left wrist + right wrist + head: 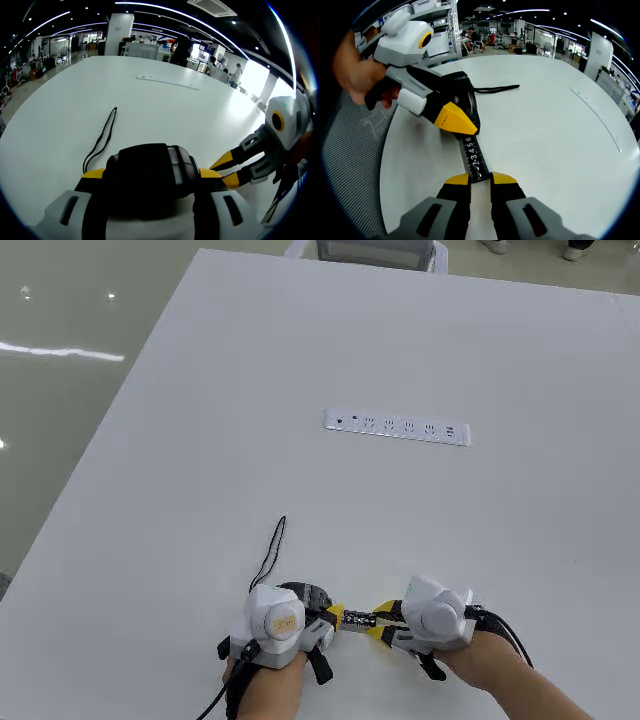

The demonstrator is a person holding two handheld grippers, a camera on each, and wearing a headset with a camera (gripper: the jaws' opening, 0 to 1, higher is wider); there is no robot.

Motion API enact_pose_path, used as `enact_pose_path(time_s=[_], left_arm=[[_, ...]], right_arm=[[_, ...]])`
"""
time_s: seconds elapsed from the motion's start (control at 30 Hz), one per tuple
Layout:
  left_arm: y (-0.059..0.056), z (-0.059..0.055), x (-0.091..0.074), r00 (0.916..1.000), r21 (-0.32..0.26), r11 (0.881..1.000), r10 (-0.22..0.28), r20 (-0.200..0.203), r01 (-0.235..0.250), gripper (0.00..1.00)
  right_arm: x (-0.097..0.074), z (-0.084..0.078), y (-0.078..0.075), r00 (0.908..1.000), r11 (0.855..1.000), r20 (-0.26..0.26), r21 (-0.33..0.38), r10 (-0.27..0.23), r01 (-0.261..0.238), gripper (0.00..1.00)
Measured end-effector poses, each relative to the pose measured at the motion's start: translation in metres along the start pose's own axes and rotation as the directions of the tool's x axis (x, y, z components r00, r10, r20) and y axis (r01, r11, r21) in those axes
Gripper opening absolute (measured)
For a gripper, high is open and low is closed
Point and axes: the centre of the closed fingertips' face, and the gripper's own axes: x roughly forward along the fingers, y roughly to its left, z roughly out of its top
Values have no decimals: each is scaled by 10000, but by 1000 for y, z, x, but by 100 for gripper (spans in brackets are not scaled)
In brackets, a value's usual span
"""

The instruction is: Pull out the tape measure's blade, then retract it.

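The pull-out is under way and, by my reading, at an early stage: the black, rounded tape measure case (466,100) sits low on the white tabletop (300,360), near the person's edge. It is clamped between the yellow-tipped jaws of the left gripper (150,176), which stand fairly wide around its body. From the case mouth a short run of dark blade with white numerals (471,152) leads straight to the right gripper (475,178). That gripper's jaws stand narrow, pinched on the blade's free end (the low numbers up to about six are all that can be read between the two tools). The case's thin black wrist strap (268,552) trails loose across the table beyond the left gripper. A long white power strip (397,427) lies well apart, further up the surface and clear of the work. The next move calls for drawing the right gripper away from the case along the blade's own line, with the left one holding the case steady, so the blade neither twists nor slips from the pinch. Retraction comes after that, and I judge it is best eased back rather than let go.
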Motion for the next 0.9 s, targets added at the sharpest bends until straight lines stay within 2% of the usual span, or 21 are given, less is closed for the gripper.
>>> enact_pose_path(time_s=[0.9], left_arm=[[0, 0, 0, 9999, -173, 9998, -100, 15, 100, 67]], right_arm=[[9, 11, 4, 9999, 9999, 107, -135, 79, -77, 14]])
